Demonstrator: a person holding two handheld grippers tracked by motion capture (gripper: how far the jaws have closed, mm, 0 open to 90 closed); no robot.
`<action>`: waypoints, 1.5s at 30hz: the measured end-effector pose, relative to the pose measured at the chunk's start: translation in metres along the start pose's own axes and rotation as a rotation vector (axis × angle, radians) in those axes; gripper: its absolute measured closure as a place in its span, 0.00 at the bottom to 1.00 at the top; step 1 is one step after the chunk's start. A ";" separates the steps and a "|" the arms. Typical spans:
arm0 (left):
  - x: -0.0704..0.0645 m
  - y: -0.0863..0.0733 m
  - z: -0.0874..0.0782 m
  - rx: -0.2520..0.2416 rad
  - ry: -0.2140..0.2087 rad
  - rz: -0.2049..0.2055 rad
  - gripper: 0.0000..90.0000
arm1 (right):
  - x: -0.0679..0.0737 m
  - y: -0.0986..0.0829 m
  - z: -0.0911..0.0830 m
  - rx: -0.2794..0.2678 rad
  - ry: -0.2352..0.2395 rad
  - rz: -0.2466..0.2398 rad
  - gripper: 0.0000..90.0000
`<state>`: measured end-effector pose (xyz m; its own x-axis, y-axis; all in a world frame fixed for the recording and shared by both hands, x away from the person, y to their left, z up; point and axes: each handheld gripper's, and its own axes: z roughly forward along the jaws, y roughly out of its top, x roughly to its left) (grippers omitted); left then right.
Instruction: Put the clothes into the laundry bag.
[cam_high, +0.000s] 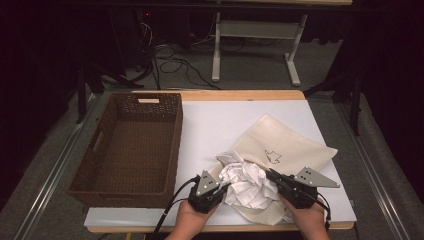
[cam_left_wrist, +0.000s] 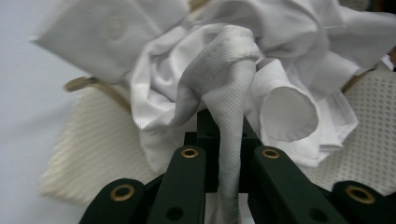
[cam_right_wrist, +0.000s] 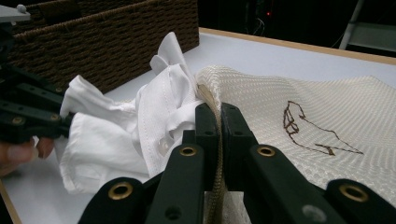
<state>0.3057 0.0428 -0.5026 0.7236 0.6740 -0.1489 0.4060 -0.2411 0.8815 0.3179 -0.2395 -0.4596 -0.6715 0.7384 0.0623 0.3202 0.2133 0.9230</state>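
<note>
A crumpled white shirt (cam_high: 248, 184) lies at the mouth of a cream mesh bag (cam_high: 295, 145) that carries a small dark drawing. My left gripper (cam_high: 223, 187) is shut on a fold of the shirt (cam_left_wrist: 229, 93), which runs down between its jaws. My right gripper (cam_high: 271, 175) is shut on the bag's rim (cam_right_wrist: 212, 105), right beside the bunched shirt (cam_right_wrist: 154, 112). The bag (cam_right_wrist: 299, 112) spreads flat to the right in the right gripper view, and the left gripper (cam_right_wrist: 70, 121) shows far left there.
A dark woven basket (cam_high: 132, 145) with nothing in it stands on the left of the white tabletop (cam_high: 220, 120). The table's front edge is close under both hands. Cables and a table frame lie on the floor beyond.
</note>
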 end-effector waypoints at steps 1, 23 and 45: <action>-0.004 0.001 0.003 0.003 -0.003 0.017 0.95 | 0.000 0.000 0.000 0.000 0.000 -0.003 0.98; -0.028 0.017 0.059 0.010 -0.038 0.050 0.96 | 0.001 -0.002 0.004 0.010 0.002 0.000 0.98; -0.015 0.006 0.051 -0.006 0.069 -0.008 0.97 | 0.013 0.006 -0.003 -0.049 0.090 0.009 0.98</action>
<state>0.3259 -0.0041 -0.5184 0.6798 0.7227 -0.1248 0.4080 -0.2312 0.8832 0.3094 -0.2307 -0.4519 -0.7268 0.6792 0.1025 0.2950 0.1738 0.9396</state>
